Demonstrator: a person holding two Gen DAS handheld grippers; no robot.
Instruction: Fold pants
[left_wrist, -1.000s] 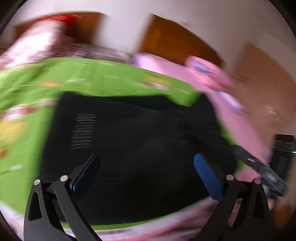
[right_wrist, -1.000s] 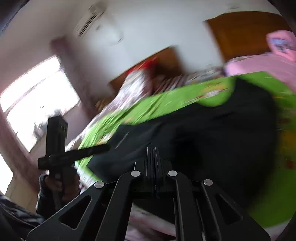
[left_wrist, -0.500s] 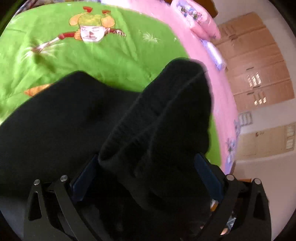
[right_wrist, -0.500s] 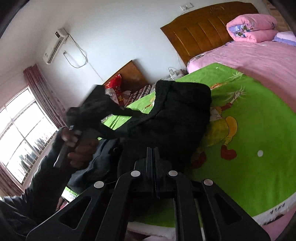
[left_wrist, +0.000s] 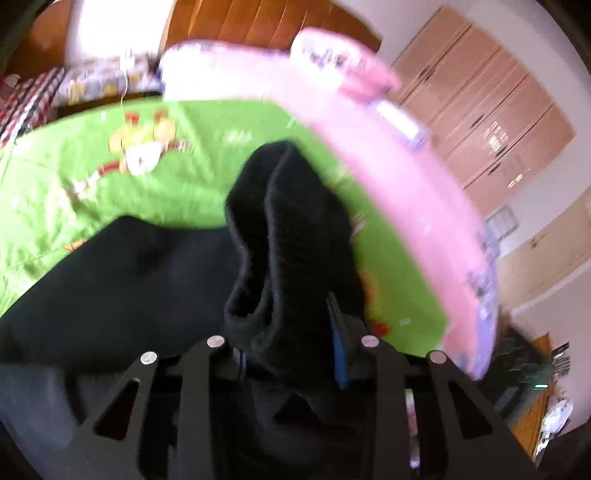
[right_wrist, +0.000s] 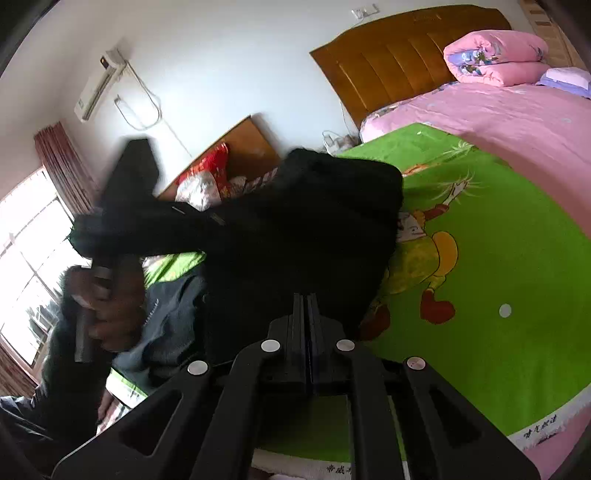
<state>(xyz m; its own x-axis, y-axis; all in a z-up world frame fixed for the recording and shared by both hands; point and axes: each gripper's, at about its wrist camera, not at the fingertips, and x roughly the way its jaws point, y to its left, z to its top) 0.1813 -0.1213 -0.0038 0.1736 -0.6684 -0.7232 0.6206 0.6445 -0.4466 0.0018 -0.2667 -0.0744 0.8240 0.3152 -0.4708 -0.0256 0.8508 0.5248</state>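
Gripping a thick bunched fold of the black pants (left_wrist: 291, 236), the left gripper (left_wrist: 291, 350) has its fingers drawn in close around the cloth, blue pads (left_wrist: 338, 347) pressed to the fabric. That fold stands up toward 12 o'clock in the left wrist view; the rest of the garment spreads flat toward 9 o'clock over the green cartoon blanket (left_wrist: 110, 177). Pink bedding (left_wrist: 406, 184) curves from 12 to 3 o'clock, blurred. Wooden wardrobe (left_wrist: 491, 110) at 2 o'clock.

Right wrist view: person's left hand (right_wrist: 110, 310) at 9 o'clock, around a gripper handle, blurred. Pants (right_wrist: 303, 229) lifted at centre, one end stretched toward 10 o'clock. Right gripper (right_wrist: 304, 314) fingers fully together at 6 o'clock, against the dark cloth; whether they pinch it, cannot tell. Headboard (right_wrist: 399, 55) at 1 o'clock.
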